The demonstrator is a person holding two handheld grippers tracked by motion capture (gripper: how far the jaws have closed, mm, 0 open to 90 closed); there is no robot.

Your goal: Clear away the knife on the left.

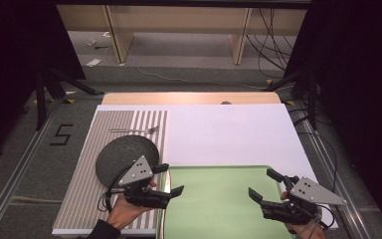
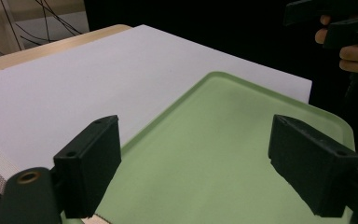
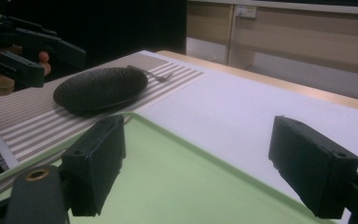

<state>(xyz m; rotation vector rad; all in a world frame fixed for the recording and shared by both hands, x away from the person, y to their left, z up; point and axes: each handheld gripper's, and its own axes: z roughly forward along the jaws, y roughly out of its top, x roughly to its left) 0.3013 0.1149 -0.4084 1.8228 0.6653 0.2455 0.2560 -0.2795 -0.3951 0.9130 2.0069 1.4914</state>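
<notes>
A pale green tray [image 1: 219, 199] lies at the table's near edge on a white cloth [image 1: 229, 134]. My left gripper [image 1: 171, 180] hovers over the tray's left rim [image 2: 168, 116], jaws wide apart with nothing between them. Over the tray's right side, my right gripper [image 1: 264, 185] is open too, and it holds nothing. A dark round plate [image 1: 127, 157] rests on a striped placemat [image 1: 104, 149] left of the tray, with a fork [image 1: 135, 130] beyond it. The right gripper view shows the plate [image 3: 101, 87], the fork [image 3: 151, 73] and my left gripper [image 3: 51, 53] at far left.
The wooden table edge [image 1: 189, 98] runs along the far side. Beyond it stand wooden furniture legs [image 1: 119, 35] and loose cables [image 1: 268, 45] on the floor. Black tripod stands [image 1: 45, 89] flank the table. A metal rail [image 1: 15, 174] runs along the left.
</notes>
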